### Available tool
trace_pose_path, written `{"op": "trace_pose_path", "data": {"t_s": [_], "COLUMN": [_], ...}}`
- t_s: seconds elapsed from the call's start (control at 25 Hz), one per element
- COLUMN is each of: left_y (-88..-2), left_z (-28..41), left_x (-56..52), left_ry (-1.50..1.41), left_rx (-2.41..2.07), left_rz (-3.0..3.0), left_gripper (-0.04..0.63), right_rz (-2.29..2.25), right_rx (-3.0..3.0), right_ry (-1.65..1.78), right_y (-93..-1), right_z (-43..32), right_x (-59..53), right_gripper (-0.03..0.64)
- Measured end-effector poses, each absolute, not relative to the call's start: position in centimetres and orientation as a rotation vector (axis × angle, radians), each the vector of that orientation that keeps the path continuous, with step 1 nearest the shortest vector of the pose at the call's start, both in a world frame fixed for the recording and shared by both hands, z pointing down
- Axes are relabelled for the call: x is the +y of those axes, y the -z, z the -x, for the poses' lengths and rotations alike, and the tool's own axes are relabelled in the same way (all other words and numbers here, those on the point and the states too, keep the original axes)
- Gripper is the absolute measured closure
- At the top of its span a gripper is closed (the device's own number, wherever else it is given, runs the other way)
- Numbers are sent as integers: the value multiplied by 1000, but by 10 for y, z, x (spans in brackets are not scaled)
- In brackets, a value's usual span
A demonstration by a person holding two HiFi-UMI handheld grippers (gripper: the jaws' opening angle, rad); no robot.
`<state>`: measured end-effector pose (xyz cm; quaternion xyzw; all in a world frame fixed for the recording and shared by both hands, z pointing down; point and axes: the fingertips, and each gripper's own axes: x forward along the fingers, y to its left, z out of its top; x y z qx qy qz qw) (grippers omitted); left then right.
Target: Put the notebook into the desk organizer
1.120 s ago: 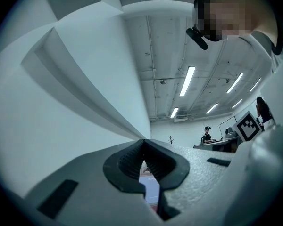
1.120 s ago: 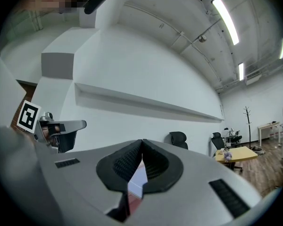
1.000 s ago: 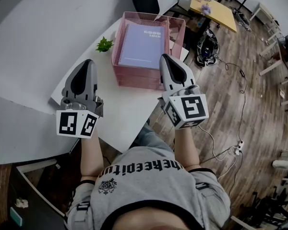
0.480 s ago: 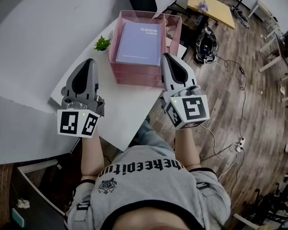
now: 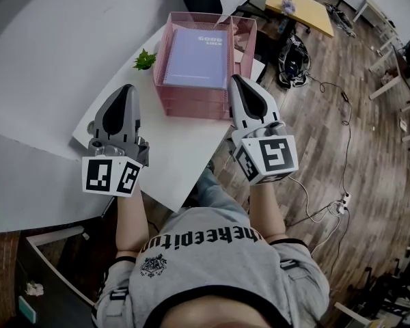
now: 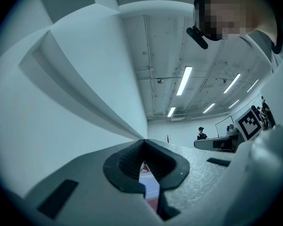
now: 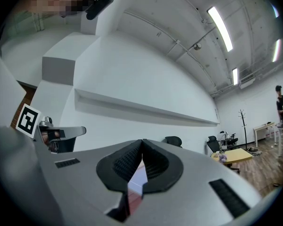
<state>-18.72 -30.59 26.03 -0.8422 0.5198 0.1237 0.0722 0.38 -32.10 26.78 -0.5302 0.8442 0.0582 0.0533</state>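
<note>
1. Grey left claw (image 5: 125, 87): held above the near left part of the white tabletop (image 5: 171, 149) and pointing away from the person. In the left gripper view its ribbed pads (image 6: 128, 160) meet at the tips. It is clenched with nothing between the jaws.
2. Small green plant (image 5: 145, 60): stands on the tabletop just left of the organizer, apart from both claws.
3. Pink mesh desk organizer (image 5: 191, 106): a stack of trays at the far end of the tabletop, beyond both claws.
4. Lilac notebook (image 5: 197, 57): lies flat, cover up, in the organizer's top tray. Neither claw touches it.
5. Right claw (image 5: 234, 80): its tip is just beside the organizer's near right corner; whether they touch cannot be told. In the right gripper view the jaws are clenched tip to tip and empty.
6. Wooden floor (image 5: 328, 115): lies right of the tabletop, with a cable (image 5: 346, 139) trailing across it.
</note>
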Motion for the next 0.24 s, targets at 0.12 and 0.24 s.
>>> {"op": "trace_pose_path", "data": {"t_s": [0.12, 0.24], "left_y": [-260, -261], "left_z": [186, 185], "left_x": [-303, -300], "left_ry": [-370, -368], "left_rx": [1563, 1565], "left_rz": [2531, 2532], "left_gripper": [592, 592], "right_rz": [1607, 1607], "right_rx": [2566, 2562], "right_ry": [-176, -170], "right_y": [-267, -267], "right_z": [-4, -5], "right_x": [-318, -315], "right_gripper": [614, 614]}}
